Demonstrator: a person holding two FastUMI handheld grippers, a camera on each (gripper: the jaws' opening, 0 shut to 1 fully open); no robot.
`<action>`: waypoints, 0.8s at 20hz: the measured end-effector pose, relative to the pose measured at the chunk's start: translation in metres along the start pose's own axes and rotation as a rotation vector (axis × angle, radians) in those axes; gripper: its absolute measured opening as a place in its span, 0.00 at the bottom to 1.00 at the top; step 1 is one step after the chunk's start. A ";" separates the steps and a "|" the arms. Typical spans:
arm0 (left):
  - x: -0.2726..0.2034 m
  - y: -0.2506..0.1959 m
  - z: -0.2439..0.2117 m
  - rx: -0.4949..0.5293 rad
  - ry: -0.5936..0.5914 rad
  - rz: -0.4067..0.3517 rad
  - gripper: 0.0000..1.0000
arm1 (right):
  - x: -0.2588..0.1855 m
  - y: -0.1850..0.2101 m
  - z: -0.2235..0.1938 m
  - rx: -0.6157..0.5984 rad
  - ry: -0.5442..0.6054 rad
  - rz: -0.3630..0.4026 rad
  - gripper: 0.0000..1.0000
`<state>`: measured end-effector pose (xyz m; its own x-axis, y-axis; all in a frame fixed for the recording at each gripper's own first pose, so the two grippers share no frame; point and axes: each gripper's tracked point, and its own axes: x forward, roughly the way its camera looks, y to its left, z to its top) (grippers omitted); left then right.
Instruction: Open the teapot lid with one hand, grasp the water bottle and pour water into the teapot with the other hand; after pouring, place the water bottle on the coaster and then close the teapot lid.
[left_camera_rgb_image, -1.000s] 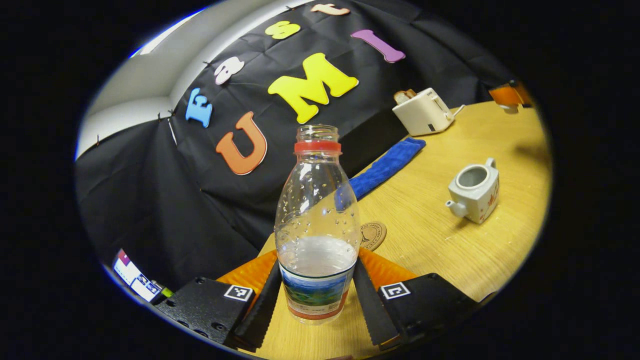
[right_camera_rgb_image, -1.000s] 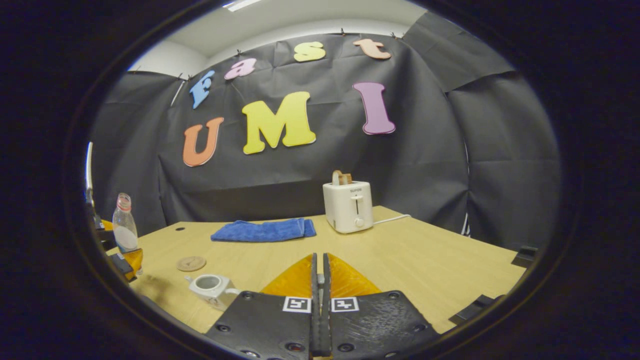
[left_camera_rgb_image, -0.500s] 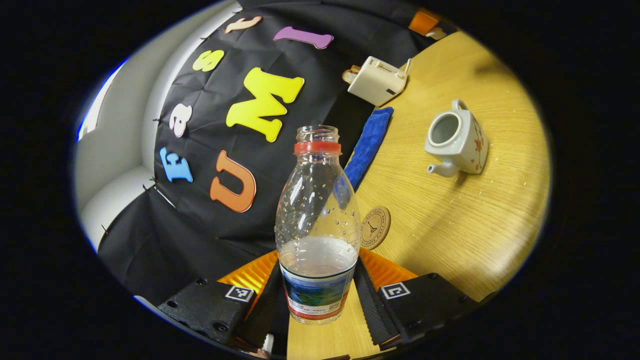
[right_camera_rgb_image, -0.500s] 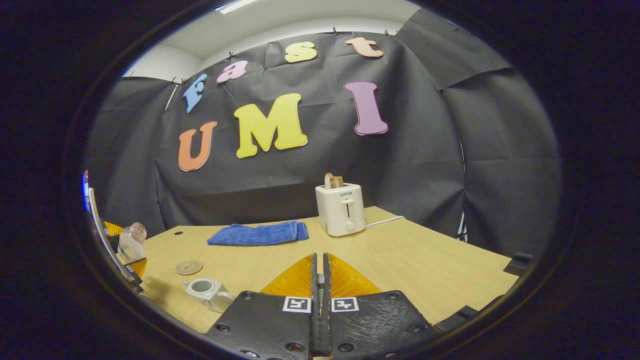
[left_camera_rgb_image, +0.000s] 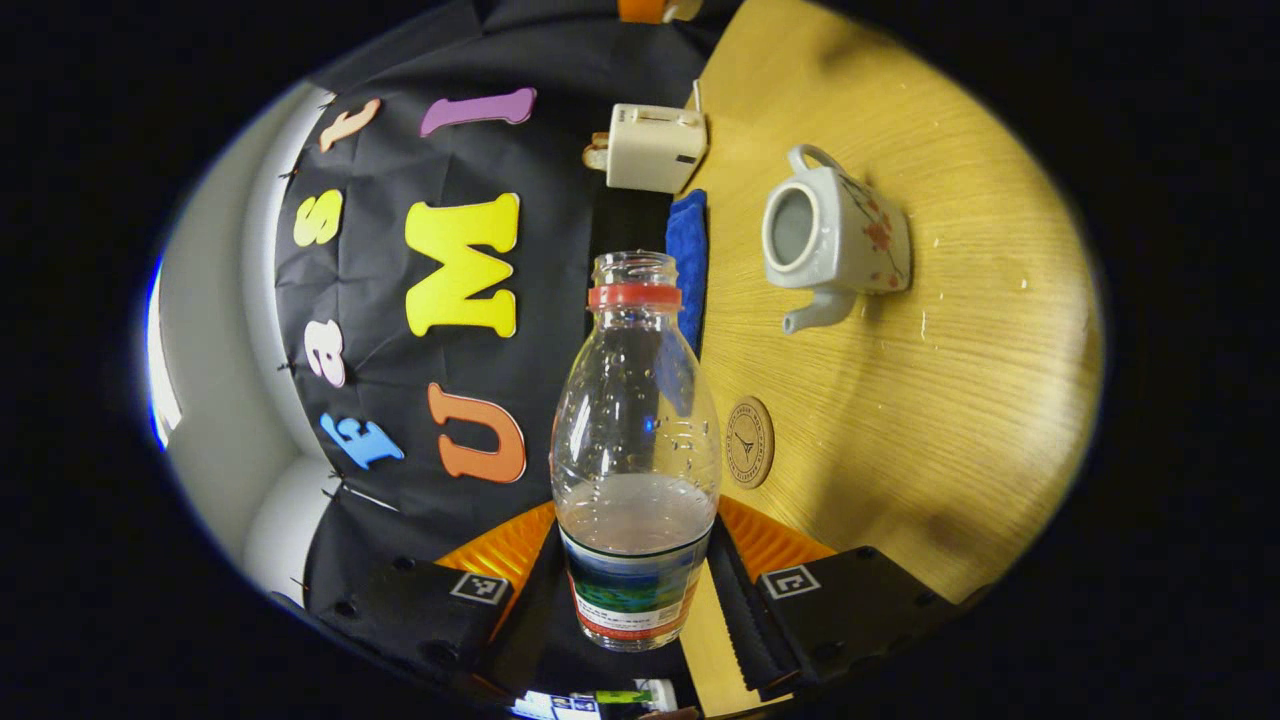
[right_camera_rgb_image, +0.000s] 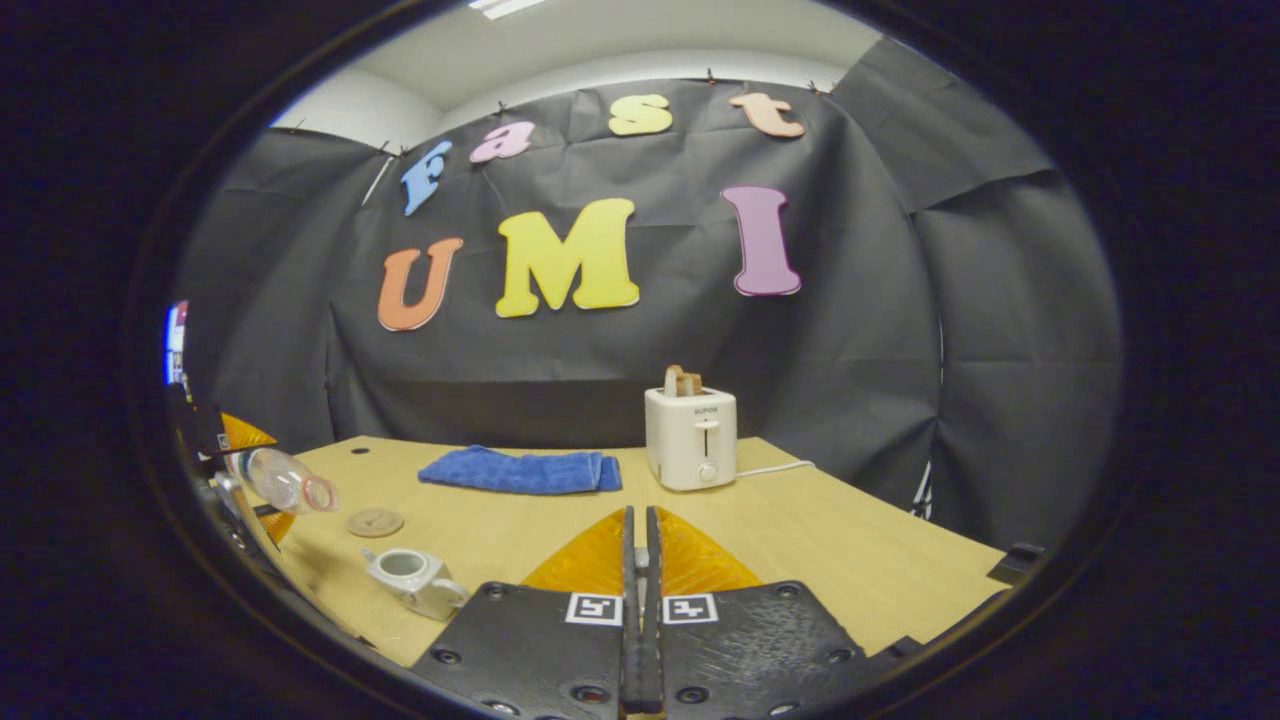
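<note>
Fingers of the left gripper (left_camera_rgb_image: 637, 600) clamp the water bottle (left_camera_rgb_image: 636, 450) at its labelled base, both pressing its sides; the bottle is uncapped, tipped over sideways above the desk's (right_camera_rgb_image: 850, 540) left edge, its mouth toward the teapot (right_camera_rgb_image: 412, 578); the right gripper (right_camera_rgb_image: 640, 560) has its fingers closed together, and whether anything is pinched between them cannot be told; the lidless teapot stands near the front-left corner; the coaster (right_camera_rgb_image: 375, 522) lies just behind it; farther back lie a blue towel (right_camera_rgb_image: 520, 470) and a toaster (right_camera_rgb_image: 691, 437).
</note>
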<state>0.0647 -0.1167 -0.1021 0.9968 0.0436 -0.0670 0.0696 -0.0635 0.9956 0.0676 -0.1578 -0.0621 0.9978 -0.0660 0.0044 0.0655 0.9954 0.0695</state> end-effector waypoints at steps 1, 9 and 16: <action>0.000 -0.002 0.001 0.027 0.006 -0.003 0.76 | -0.001 0.001 0.002 0.004 -0.007 0.002 0.00; 0.003 0.000 0.010 0.197 0.022 -0.010 0.76 | 0.000 -0.002 0.003 -0.016 -0.019 -0.008 0.00; 0.007 0.007 0.017 0.318 0.035 -0.017 0.76 | 0.000 -0.002 0.007 -0.024 -0.029 0.025 0.00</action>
<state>0.0732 -0.1334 -0.0965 0.9938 0.0814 -0.0759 0.1009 -0.3705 0.9234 0.0674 -0.1600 -0.0551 0.9985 -0.0429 0.0347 0.0413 0.9981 0.0447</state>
